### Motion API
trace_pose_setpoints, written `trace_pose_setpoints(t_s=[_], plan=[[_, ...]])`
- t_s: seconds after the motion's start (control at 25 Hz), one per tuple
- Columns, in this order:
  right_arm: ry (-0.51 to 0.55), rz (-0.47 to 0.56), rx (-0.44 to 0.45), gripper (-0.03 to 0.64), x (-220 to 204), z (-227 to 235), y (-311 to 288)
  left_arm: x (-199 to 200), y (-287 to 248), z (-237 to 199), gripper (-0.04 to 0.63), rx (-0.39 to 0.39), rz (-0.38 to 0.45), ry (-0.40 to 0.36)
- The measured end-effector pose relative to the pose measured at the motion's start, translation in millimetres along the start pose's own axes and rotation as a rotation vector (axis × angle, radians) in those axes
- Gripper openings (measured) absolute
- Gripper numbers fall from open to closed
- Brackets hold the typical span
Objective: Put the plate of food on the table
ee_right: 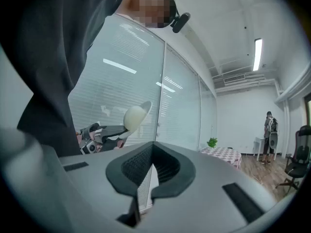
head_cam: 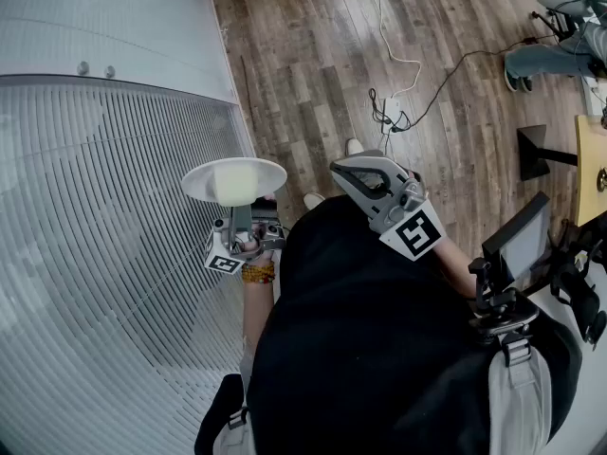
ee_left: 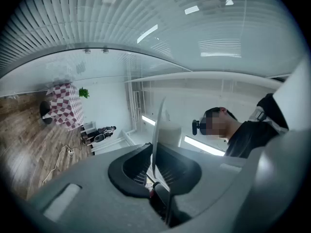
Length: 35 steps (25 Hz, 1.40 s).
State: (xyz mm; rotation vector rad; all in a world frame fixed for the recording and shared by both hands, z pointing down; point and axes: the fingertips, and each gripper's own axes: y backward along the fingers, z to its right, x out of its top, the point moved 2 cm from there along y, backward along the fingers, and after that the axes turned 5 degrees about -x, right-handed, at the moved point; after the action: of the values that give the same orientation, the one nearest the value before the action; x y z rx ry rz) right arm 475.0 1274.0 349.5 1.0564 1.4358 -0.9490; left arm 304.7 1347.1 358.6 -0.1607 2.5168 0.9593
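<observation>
Head view misses the checkered table (ee_right: 221, 153), seen at 4 o'clock in the right gripper view. Left gripper (head_cam: 243, 212) is tilted up, clamped on the rim of the plate of food (head_cam: 201, 184). Right gripper (head_cam: 343, 169) is level, jaws together, empty.

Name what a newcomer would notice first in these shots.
The white plate with a pale mound of food, pinched by its rim in the left gripper and held in the air beside the slatted glass wall. Then the right gripper, shut and empty, at the person's front; the checkered table stands far off.
</observation>
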Motion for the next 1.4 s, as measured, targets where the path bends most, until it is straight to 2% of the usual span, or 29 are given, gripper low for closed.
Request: trace_pose_setpoints(t_s=[0.12, 0.28, 0.48, 0.76, 0.88, 1.0, 1.12, 1.24, 1.4], plan=[[-0.019, -0.022, -0.043, 0.009, -7, 5, 6, -4, 2, -4, 0.028, -0.003, 0.001, 0.015], [-0.058, 0.0, -0.089, 0.011, -6, 14, 11, -8, 1, -7, 0.028, 0.001, 0.014, 0.032], [-0.052, 0.001, -0.094, 0.011, -17, 16, 20, -18, 10, -13, 0.028, -0.003, 0.042, 0.032], [-0.082, 0.011, -0.086, 0.011, -18, 128, 45, -55, -86, -53, 0.028, 0.064, 0.081, 0.051], [-0.073, 0.013, -0.091, 0.011, -31, 155, 46, -56, -100, -65, 0.028, 0.079, 0.152, 0.072], [-0.092, 0.026, -0.101, 0.011, -29, 203, 41, -56, -136, -77, 0.028, 0.105, 0.215, 0.079], [-0.124, 0.061, -0.086, 0.011, -13, 246, 24, -49, -175, -86, 0.028, 0.151, 0.208, 0.054], [-0.127, 0.064, -0.067, 0.011, -10, 264, -6, -32, -191, -108, 0.028, 0.174, 0.179, 0.033], [-0.089, 0.039, -0.059, 0.011, -26, 286, -60, -8, -203, -171, 0.028, 0.15, 0.128, 0.04]])
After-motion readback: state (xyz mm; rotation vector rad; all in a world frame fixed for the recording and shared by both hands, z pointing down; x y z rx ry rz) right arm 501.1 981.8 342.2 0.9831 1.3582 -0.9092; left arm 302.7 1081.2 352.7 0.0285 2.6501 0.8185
